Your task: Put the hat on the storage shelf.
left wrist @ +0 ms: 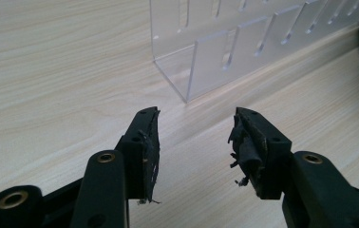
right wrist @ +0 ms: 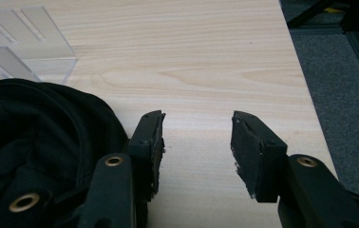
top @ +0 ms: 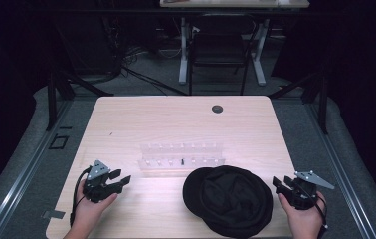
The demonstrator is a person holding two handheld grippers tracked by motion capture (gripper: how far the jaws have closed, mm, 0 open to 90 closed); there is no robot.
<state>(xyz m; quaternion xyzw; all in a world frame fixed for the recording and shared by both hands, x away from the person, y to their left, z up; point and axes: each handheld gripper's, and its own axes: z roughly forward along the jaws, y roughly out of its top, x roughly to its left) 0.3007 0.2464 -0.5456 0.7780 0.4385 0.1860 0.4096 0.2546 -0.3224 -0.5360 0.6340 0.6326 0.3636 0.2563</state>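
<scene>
Two hand-held grippers are shown at the near edge of a pale wooden table (top: pixel 126 119), each with its jaws spread wide and nothing between them. The left gripper (top: pixel 122 181) is held at the near left, well apart from the black cap (top: pixel 228 199), and is pointed toward a clear acrylic rack (top: pixel 182 155) that stands at mid-table; in the left gripper view the rack's (left wrist: pixel 225 52) near corner is seen just beyond the open jaws, with bare tabletop (left wrist: pixel 63 71) in the gap. The right gripper (top: pixel 281 185) is held at the near right, just beside the cap's right edge. In the right gripper view the cap (right wrist: pixel 40 137) is seen lying against the outer side of the jaw at the left of that view, outside the gap, which is spanned by bare wood (right wrist: pixel 192 71). The cap is laid flat on the table, just in front of the rack.
</scene>
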